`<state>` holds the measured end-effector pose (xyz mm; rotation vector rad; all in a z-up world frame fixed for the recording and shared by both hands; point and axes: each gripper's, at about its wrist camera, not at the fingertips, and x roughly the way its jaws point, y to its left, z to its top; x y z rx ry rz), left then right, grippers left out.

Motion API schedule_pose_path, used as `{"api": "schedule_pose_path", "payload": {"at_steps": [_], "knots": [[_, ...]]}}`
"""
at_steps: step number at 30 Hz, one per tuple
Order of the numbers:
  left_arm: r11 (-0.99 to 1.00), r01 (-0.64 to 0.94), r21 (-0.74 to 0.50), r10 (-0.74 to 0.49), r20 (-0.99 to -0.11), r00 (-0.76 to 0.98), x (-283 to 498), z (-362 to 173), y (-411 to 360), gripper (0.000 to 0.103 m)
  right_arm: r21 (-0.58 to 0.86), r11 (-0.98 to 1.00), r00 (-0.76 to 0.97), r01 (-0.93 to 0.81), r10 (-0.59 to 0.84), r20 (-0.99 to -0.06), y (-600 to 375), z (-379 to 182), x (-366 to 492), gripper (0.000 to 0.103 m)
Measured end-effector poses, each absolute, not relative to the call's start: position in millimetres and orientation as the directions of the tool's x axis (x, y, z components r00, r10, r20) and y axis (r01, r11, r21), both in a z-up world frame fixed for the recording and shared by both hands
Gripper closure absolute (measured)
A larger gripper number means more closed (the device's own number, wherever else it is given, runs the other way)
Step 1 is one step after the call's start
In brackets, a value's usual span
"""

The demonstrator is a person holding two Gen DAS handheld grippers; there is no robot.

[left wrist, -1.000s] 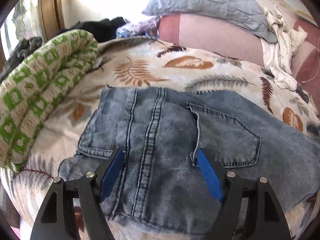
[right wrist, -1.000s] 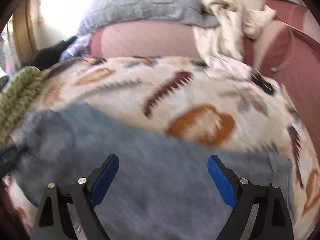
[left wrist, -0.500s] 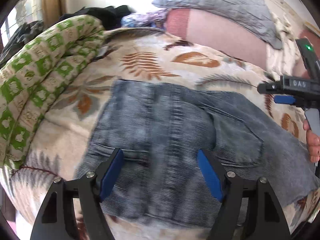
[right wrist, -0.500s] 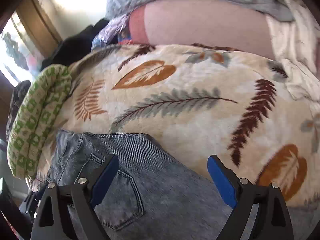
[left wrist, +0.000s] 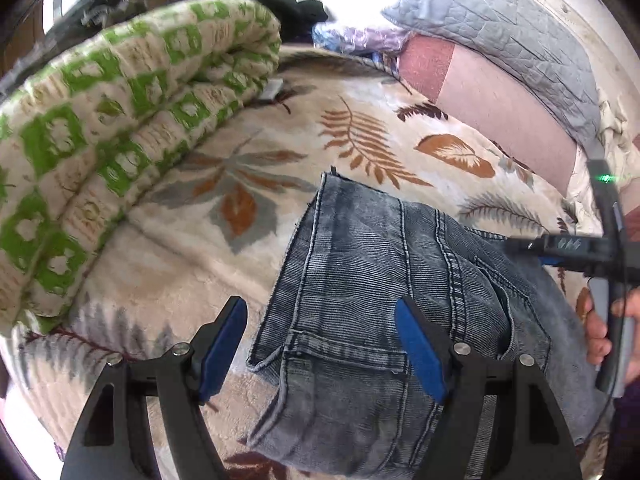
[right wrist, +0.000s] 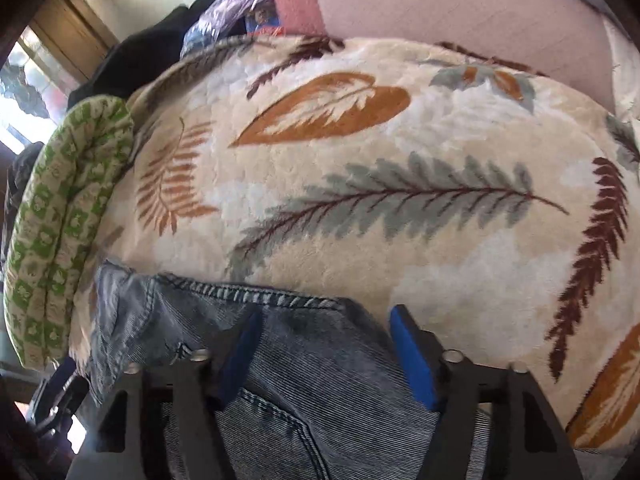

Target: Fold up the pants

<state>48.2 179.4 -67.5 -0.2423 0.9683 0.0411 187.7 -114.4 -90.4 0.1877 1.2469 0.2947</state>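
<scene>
- Denim lies nearest: the pants point(left wrist: 400, 280), grey-blue, are spread on the leaf-print blanket point(left wrist: 248, 264) close to its near edge, waistband end toward the blanket's left side.
- Left gripper point(left wrist: 320, 340) hangs over the waistband corner with jaws wide apart; one pad is over bare blanket, the other over denim, neither pressing.
- Right gripper point(right wrist: 326, 344) sits at the pants' far hem, jaws closing with denim between the blue pads; no firm pinch shows.
- A hand point(left wrist: 600, 336) holds that tool at the right edge of the left view.
- No containers are in sight.
- Beyond the hem, open blanket runs to the pink cushion point(right wrist: 440, 4).
- A rolled green-patterned quilt point(left wrist: 100, 128) borders the left edge.
- A grey pillow point(left wrist: 500, 28) tops the far corner.
</scene>
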Motion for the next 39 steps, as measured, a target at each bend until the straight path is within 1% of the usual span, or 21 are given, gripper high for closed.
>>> {"api": "schedule_pose_path", "payload": {"at_steps": [1, 2, 3, 4, 5, 6, 8, 10, 11, 14, 16, 20, 24, 27, 29, 30, 31, 33, 37, 39], "knots": [[0.966, -0.148, -0.210, -0.092, -0.822, 0.562, 50.7, -68.8, 183.3, 0.026, 0.276, 0.953, 0.275, -0.128, 0.301, -0.913, -109.7, -94.5, 187.2, 0.064], [0.958, -0.156, -0.240, -0.116, -0.823, 0.557, 52.8, -70.4, 187.3, 0.029, 0.245, 0.960, 0.275, -0.136, 0.274, -0.922, -106.9, -96.4, 186.3, 0.076], [0.951, -0.162, -0.262, -0.133, -0.824, 0.551, 54.4, -72.2, 189.9, 0.035, 0.226, 0.964, 0.283, -0.142, 0.258, -0.924, -106.4, -96.7, 185.6, 0.079], [0.945, -0.168, -0.281, -0.150, -0.828, 0.540, 57.0, -75.1, 192.9, 0.038, 0.231, 0.963, 0.289, -0.142, 0.263, -0.920, -108.3, -96.3, 185.4, 0.083], [0.941, -0.173, -0.290, -0.158, -0.831, 0.534, 58.0, -77.3, 193.8, 0.045, 0.246, 0.960, 0.299, -0.135, 0.276, -0.914, -112.0, -94.5, 186.5, 0.089], [0.939, -0.182, -0.290, -0.155, -0.834, 0.529, 59.0, -79.1, 194.9, 0.048, 0.261, 0.957, 0.311, -0.124, 0.287, -0.906, -116.2, -92.1, 187.8, 0.089], [0.939, -0.189, -0.288, -0.149, -0.835, 0.530, 60.2, -80.0, 194.9, 0.050, 0.279, 0.953, 0.328, -0.117, 0.302, -0.895, -120.7, -88.1, 190.1, 0.092], [0.945, -0.186, -0.270, -0.131, -0.831, 0.541, 60.0, -77.8, 192.9, 0.054, 0.255, 0.958, 0.335, -0.131, 0.285, -0.898, -117.5, -87.4, 191.7, 0.092], [0.948, -0.183, -0.261, -0.122, -0.828, 0.547, 59.8, -76.4, 192.7, 0.057, 0.237, 0.962, 0.345, -0.135, 0.270, -0.899, -115.6, -87.4, 191.9, 0.093], [0.959, -0.162, -0.233, -0.109, -0.830, 0.547, 61.6, -75.8, 187.6, 0.058, 0.239, 0.965, 0.377, -0.105, 0.261, -0.889, -115.5, -90.6, 195.0, 0.093], [0.962, -0.172, -0.214, -0.092, -0.842, 0.531, 66.6, -80.3, 187.1, 0.058, 0.243, 0.966, 0.366, -0.090, 0.259, -0.894, -116.0, -97.5, 196.6, 0.093], [0.947, -0.207, -0.244, -0.113, -0.859, 0.500, 75.0, -89.7, 194.8, 0.058, 0.251, 0.966, 0.358, -0.067, 0.258, -0.897, -115.8, -105.6, 199.5, 0.093], [0.939, -0.220, -0.264, -0.124, -0.858, 0.497, 76.4, -92.2, 198.1, 0.058, 0.262, 0.963, 0.350, -0.065, 0.268, -0.898, -118.2, -94.9, 195.5, 0.087], [0.933, -0.223, -0.282, -0.140, -0.856, 0.498, 75.3, -91.8, 200.7, 0.056, 0.241, 0.967, 0.408, -0.079, 0.252, -0.878, -123.2, -73.2, 179.5, 0.074], [0.927, -0.232, -0.294, -0.146, -0.853, 0.501, 74.1, -91.3, 203.2, 0.055, 0.223, 0.971, 0.442, -0.089, 0.239, -0.865, -130.9, -56.4, 162.1, 0.047], [0.926, -0.234, -0.297, -0.146, -0.852, 0.503, 73.3, -90.7, 203.6, 0.052, 0.209, 0.974, 0.462, -0.090, 0.227, -0.858, -136.6, -48.3, 152.1, 0.041], [0.925, -0.238, -0.297, -0.142, -0.850, 0.507, 72.3, -89.6, 203.5, 0.051, 0.192, 0.977, 0.485, -0.088, 0.211, -0.849, -142.8, -40.6, 141.9, 0.039], [0.929, -0.247, -0.274, -0.110, -0.844, 0.525, 67.7, -84.6, 202.5, 0.042, 0.166, 0.983, 0.518, -0.073, 0.180, -0.836, -160.3, -25.9, 117.7, 0.039], [0.953, -0.222, -0.207, -0.030, -0.792, 0.610, 53.3, -64.8, 194.5, 0.040, 0.189, 0.982, 0.544, -0.006, 0.162, -0.823, -206.8, -11.7, 66.8, 0.038], [0.965, -0.194, -0.176, -0.013, -0.772, 0.636, 49.7, -59.3, 186.9, 0.034, 0.194, 0.981, 0.538, 0.025, 0.150, -0.829, -225.9, -11.9, 44.2, 0.038]]}}
